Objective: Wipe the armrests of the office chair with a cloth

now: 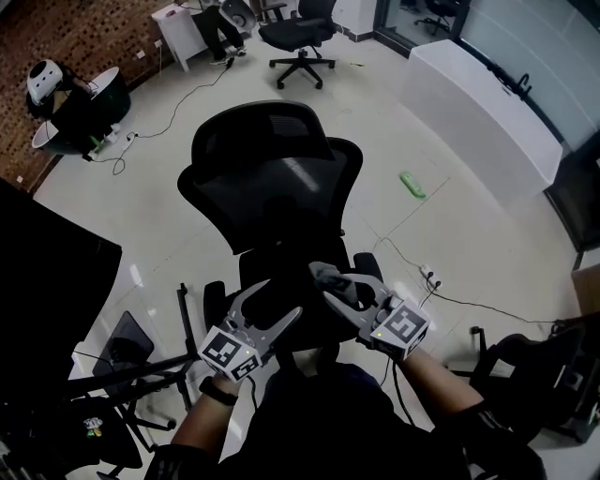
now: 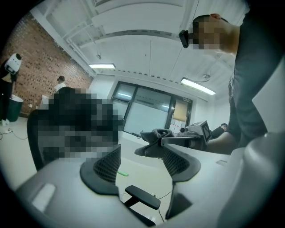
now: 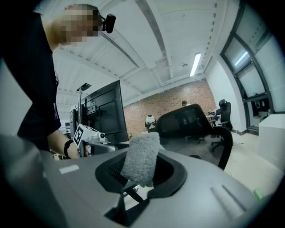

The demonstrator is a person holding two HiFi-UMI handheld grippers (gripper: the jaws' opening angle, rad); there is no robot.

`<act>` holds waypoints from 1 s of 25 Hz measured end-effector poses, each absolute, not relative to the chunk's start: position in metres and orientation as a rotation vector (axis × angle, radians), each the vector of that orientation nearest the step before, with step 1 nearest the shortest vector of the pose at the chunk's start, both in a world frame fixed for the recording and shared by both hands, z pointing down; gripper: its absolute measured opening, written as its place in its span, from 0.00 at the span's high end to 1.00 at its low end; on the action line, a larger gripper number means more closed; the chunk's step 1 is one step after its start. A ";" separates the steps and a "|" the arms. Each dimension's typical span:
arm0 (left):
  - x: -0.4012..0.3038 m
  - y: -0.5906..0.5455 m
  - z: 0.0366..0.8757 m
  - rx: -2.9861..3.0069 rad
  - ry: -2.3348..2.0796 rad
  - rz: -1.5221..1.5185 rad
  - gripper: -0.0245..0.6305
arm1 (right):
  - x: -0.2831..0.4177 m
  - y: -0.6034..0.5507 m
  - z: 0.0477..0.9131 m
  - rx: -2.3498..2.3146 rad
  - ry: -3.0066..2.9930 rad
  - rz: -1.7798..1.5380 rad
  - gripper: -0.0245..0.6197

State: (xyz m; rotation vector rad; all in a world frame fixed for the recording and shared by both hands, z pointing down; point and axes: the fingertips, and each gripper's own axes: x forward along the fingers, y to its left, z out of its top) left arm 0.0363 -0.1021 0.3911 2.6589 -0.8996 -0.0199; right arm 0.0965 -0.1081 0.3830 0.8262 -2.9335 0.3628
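The black mesh office chair (image 1: pixel 272 178) stands right in front of me, its back facing me. My right gripper (image 1: pixel 336 281) is shut on a grey cloth (image 1: pixel 328 275) above the chair's right armrest (image 1: pixel 368 264). In the right gripper view the cloth (image 3: pixel 141 158) sticks up from between the jaws, with the chair back (image 3: pixel 191 122) behind it. My left gripper (image 1: pixel 277 300) is open with nothing in it, hanging over the seat beside the left armrest (image 1: pixel 214 298). In the left gripper view a black armrest pad (image 2: pixel 142 197) lies below the spread jaws, and the cloth (image 2: pixel 153 136) shows beyond.
A second office chair (image 1: pixel 300 37) stands at the back, near a seated person (image 1: pixel 220 23). There is a white counter (image 1: pixel 478 103) to the right, a green object (image 1: pixel 412 185) and a power strip (image 1: pixel 427 277) with cables on the floor, and a large black screen on a stand (image 1: pixel 47 272) at left.
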 end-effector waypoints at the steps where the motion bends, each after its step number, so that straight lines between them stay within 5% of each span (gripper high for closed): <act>1: 0.038 -0.107 0.395 2.657 -0.896 -0.014 0.47 | 0.097 -0.112 0.386 0.832 -2.925 0.364 0.84; 25: 0.117 -0.174 0.572 2.511 -0.633 0.340 0.46 | 0.205 -0.227 0.592 0.928 -2.473 0.450 0.89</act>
